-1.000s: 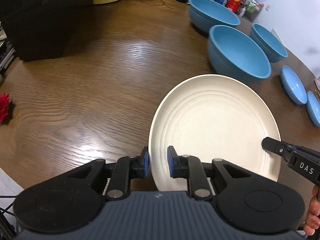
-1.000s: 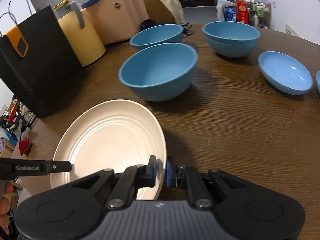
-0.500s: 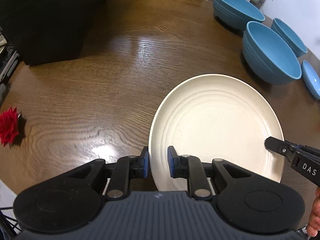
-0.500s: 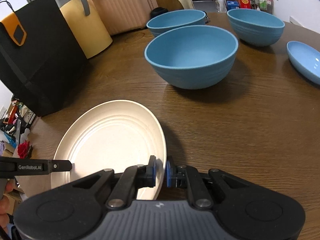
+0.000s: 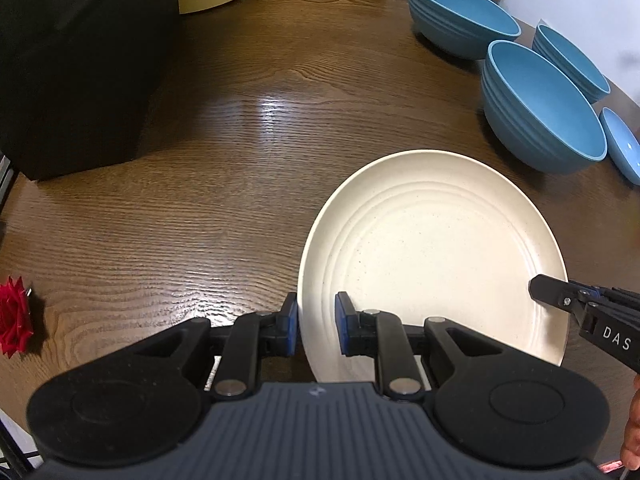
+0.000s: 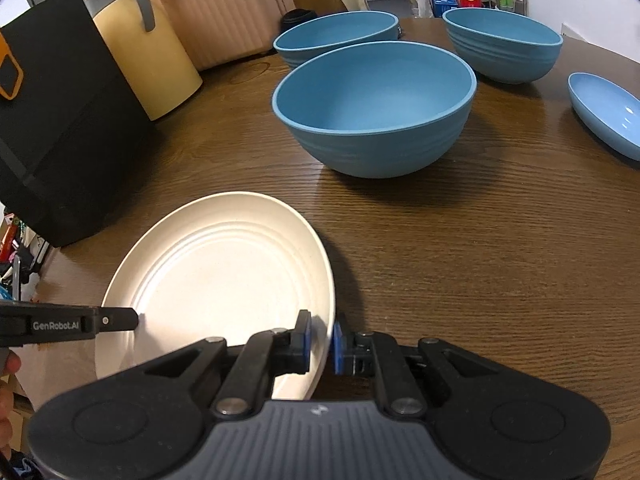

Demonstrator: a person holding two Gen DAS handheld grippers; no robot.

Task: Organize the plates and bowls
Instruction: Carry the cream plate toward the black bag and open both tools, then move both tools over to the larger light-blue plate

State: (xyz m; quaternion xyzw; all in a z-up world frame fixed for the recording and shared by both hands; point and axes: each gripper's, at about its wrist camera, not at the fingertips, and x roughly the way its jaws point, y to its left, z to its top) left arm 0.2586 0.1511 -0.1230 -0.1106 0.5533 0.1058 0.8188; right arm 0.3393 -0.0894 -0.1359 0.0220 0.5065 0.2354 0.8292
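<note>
A cream ribbed plate (image 5: 432, 248) is held above the wooden table by both grippers. My left gripper (image 5: 317, 322) is shut on its left rim. My right gripper (image 6: 321, 338) is shut on its right rim; the plate also shows in the right wrist view (image 6: 216, 264). Three large blue bowls stand beyond it: the nearest (image 6: 374, 104), one behind it (image 6: 336, 34), and one to the right (image 6: 502, 46). A small light-blue plate (image 6: 606, 110) lies at the far right.
A black paper bag (image 6: 60, 132) stands at the left, with a yellow container (image 6: 144, 56) and a pink case (image 6: 224, 8) behind it. A red flower (image 5: 14, 326) lies near the table's left edge. Clutter lines the far side.
Both grippers, still holding the plate, have moved it to the left and towards the black bag; the blue bowls now sit further right in the left wrist view.
</note>
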